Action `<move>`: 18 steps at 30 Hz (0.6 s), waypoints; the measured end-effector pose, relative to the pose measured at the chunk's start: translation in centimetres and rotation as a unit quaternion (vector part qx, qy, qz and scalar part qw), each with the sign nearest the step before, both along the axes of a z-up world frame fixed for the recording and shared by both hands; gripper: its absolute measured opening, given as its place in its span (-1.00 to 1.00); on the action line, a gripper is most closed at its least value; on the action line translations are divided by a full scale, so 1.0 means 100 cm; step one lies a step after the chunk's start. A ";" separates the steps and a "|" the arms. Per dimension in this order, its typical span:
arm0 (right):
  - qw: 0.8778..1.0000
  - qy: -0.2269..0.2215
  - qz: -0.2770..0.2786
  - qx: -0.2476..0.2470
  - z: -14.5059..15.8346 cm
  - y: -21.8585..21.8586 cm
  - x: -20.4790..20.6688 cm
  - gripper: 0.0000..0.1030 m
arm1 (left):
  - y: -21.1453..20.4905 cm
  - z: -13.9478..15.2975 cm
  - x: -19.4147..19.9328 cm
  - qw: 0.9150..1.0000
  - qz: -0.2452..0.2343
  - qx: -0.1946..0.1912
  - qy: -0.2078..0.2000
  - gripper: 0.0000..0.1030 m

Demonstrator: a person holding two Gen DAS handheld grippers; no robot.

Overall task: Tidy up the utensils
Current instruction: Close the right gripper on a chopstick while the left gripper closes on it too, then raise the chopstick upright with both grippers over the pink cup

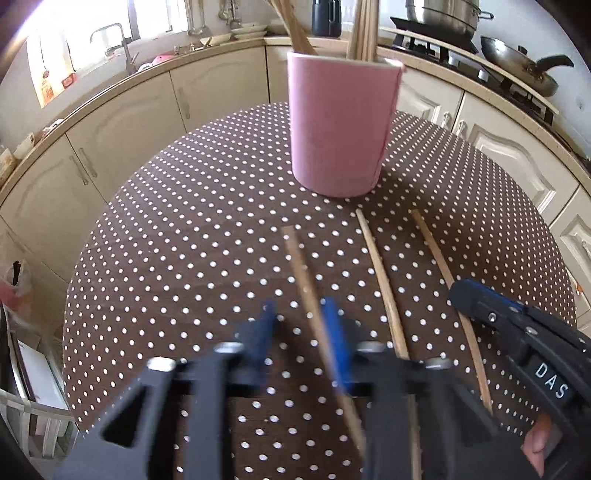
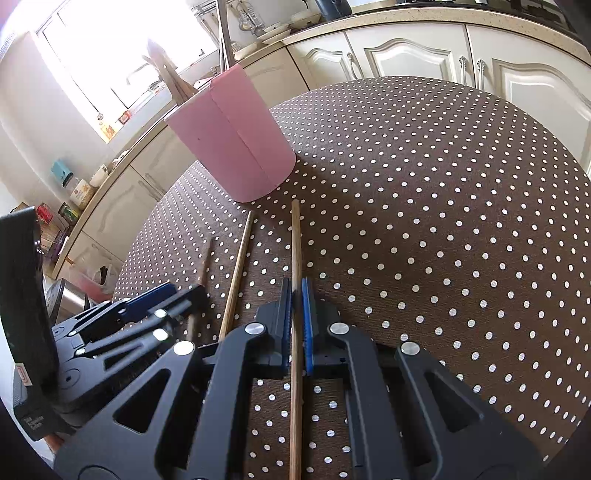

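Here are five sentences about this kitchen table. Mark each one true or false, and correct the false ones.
1. The pink cup stands upright on the dotted cloth. True.
2. The pink cup is empty. False: wooden sticks stand in it.
3. The right gripper is shut on a chopstick. True.
4. Four chopsticks lie on the cloth. False: only three loose chopsticks are there, side by side in front of the cup.
5. The gripped chopstick is already lifted above the cup. False: it points toward the foot of the cup, low over the cloth.
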State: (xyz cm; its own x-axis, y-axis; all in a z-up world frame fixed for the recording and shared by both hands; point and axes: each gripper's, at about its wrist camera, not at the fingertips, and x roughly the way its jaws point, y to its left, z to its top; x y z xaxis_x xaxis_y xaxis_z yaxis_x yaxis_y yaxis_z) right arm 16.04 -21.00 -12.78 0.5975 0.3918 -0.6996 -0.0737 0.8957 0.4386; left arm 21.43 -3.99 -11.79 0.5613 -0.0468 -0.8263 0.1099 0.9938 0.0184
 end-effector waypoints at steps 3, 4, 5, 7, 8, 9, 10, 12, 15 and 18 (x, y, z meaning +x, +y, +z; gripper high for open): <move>1.000 0.003 -0.006 0.007 0.000 -0.001 0.000 -0.88 | 0.018 0.000 -0.006 0.999 0.003 -0.027 -0.019 -0.88; 1.000 0.006 -0.008 0.005 0.002 -0.001 -0.001 -0.88 | 0.025 0.000 -0.010 0.999 0.002 -0.037 -0.024 -0.88; 1.000 0.006 -0.013 -0.005 0.003 0.001 -0.001 -0.87 | 0.028 0.000 -0.010 0.998 -0.002 -0.053 -0.028 -0.88; 0.999 0.000 -0.017 -0.040 0.007 0.006 -0.004 -0.86 | 0.034 0.001 -0.012 0.997 -0.003 -0.067 -0.026 -0.88; 0.997 -0.007 -0.020 -0.072 0.010 0.012 -0.006 -0.84 | 0.036 0.001 -0.012 0.997 -0.005 -0.076 -0.025 -0.88; 0.996 -0.012 -0.023 -0.088 0.013 0.016 -0.007 -0.84 | 0.039 0.001 -0.012 0.996 -0.005 -0.082 -0.025 -0.88; 0.994 -0.022 -0.022 -0.102 0.017 0.020 -0.010 -0.84 | 0.042 0.001 -0.011 0.996 -0.005 -0.088 -0.025 -0.88; 0.993 -0.036 -0.005 -0.113 0.023 0.027 -0.012 -0.83 | 0.048 0.000 -0.011 0.994 -0.006 -0.106 -0.022 -0.88; 0.987 -0.034 -0.011 -0.154 0.024 0.036 -0.011 -0.34 | 0.074 -0.004 -0.018 0.990 -0.007 -0.141 -0.016 -0.88; 0.982 -0.040 -0.022 -0.181 0.026 0.042 -0.009 0.24 | 0.086 -0.007 -0.023 0.987 -0.005 -0.162 -0.012 -0.88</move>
